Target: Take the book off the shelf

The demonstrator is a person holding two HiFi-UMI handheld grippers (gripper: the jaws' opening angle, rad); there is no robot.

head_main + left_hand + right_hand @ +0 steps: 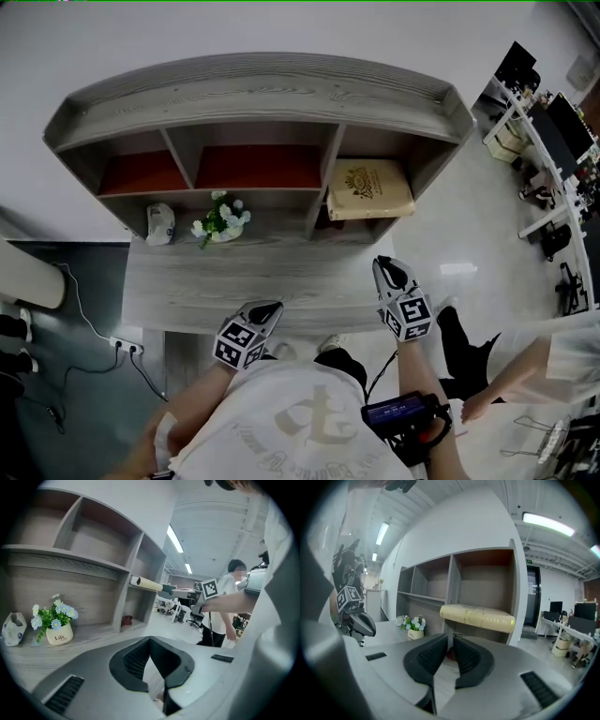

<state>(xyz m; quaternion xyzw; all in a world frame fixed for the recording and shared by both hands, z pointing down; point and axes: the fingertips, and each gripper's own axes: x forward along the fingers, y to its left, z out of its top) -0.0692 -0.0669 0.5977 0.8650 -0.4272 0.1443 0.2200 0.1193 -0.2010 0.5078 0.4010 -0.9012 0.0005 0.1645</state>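
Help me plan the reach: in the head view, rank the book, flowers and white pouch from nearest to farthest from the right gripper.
From the right gripper:
1. Book, just ahead, lying in the right compartment.
2. Flowers, on the desk, off to the left.
3. White pouch, farthest left, beyond the flowers.

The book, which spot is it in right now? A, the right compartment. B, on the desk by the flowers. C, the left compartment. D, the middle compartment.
A: the book lies flat in the right compartment of the shelf.
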